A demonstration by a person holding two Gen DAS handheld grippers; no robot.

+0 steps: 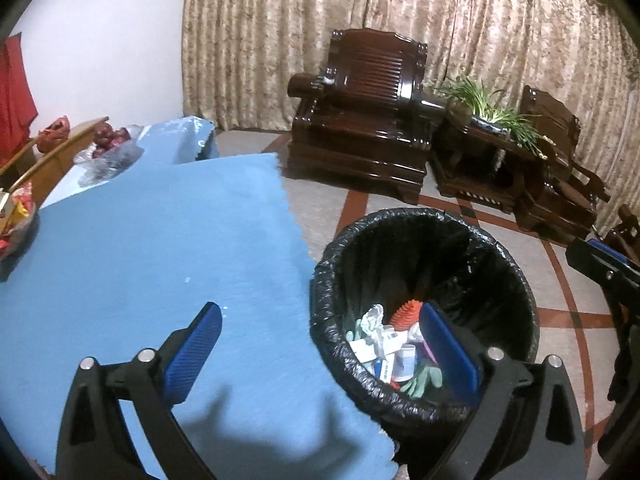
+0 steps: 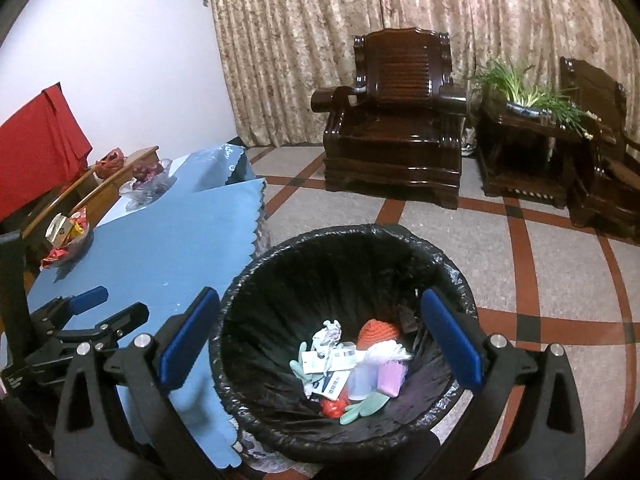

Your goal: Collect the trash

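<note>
A round bin lined with a black bag [image 1: 424,240] [image 2: 348,252] stands on the floor beside a table under a blue cloth [image 1: 160,248] [image 2: 168,240]. In the bin lies trash [image 1: 396,348] [image 2: 352,364]: crumpled paper, small packets, green gloves, an orange ridged piece, a pink item. My left gripper [image 1: 320,352] is open and empty, straddling the table's edge and the bin's rim. My right gripper [image 2: 320,340] is open and empty, above the bin's mouth. The left gripper also shows in the right wrist view [image 2: 92,312], and the right gripper's tip at the left wrist view's right edge [image 1: 600,260].
A bowl of wrapped snacks [image 2: 66,236] [image 1: 16,216] and a plastic bag of red fruit [image 2: 148,176] [image 1: 112,144] sit at the table's far side. Dark wooden armchairs [image 2: 396,120] [image 1: 360,112], a side table with a plant [image 2: 528,120] and curtains stand beyond tiled floor [image 2: 540,280].
</note>
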